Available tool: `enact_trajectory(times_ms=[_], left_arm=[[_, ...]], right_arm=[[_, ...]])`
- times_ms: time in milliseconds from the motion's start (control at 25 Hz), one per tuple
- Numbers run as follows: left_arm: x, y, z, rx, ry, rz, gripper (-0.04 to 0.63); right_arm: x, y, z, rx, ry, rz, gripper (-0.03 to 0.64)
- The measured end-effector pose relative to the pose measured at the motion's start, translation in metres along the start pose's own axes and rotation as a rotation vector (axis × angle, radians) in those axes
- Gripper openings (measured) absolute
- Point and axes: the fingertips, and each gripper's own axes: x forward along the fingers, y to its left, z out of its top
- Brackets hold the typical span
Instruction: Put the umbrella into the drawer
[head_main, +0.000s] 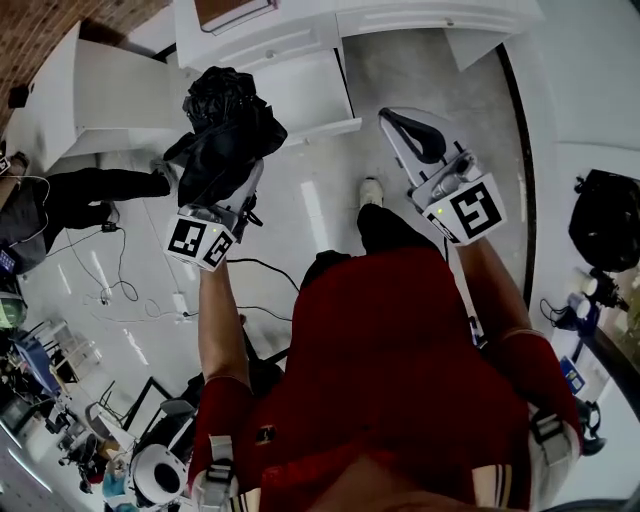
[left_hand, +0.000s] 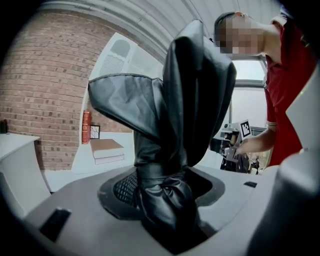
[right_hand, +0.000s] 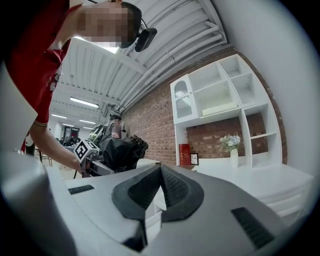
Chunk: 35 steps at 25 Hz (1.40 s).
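Note:
A folded black umbrella (head_main: 225, 135) sticks out of my left gripper (head_main: 235, 185), whose jaws are shut on its bundled lower end. In the left gripper view the umbrella (left_hand: 175, 125) fills the middle, pinched between the pads of the gripper (left_hand: 162, 195). A white drawer (head_main: 345, 95) stands pulled out of the cabinet just beyond and to the right of the umbrella. My right gripper (head_main: 412, 135) hovers to the right of the drawer, shut and holding nothing. In the right gripper view its pads (right_hand: 175, 187) meet at the tips, and the umbrella (right_hand: 120, 152) shows at the left.
White cabinets and shelves (right_hand: 220, 100) stand against a brick wall. Cables (head_main: 110, 280) lie on the floor at left, near a person in dark clothes (head_main: 90, 190). A black bag (head_main: 605, 220) sits on the white counter at right. Books (left_hand: 106, 150) lie on a white surface.

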Motion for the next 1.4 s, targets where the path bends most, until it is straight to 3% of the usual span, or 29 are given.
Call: enact_trajectory(times_ms=[200, 440, 680, 920, 1400], left_arm=[[0.033, 0.028, -0.017, 0.050, 0.106, -0.049, 0.250], [0.049, 0.064, -0.043, 0.111, 0.207, -0.121, 0.250], [0.089, 0.098, -0.089, 0.164, 0.299, -0.236, 0.250], [0.119, 0.118, -0.121, 0.259, 0.390, -0.375, 0.250], [0.158, 0.129, -0.196, 0.379, 0.549, -0.552, 0.250]], right_arm=[[0.026, -0.016, -0.006, -0.006, 0.014, 0.016, 0.000], [0.073, -0.001, -0.012, -0.027, 0.038, 0.010, 0.000], [0.116, -0.020, -0.057, -0.041, 0.111, -0.116, 0.000], [0.137, -0.025, -0.076, -0.035, 0.142, -0.210, 0.000], [0.149, -0.041, -0.117, -0.023, 0.208, -0.243, 0.000]])
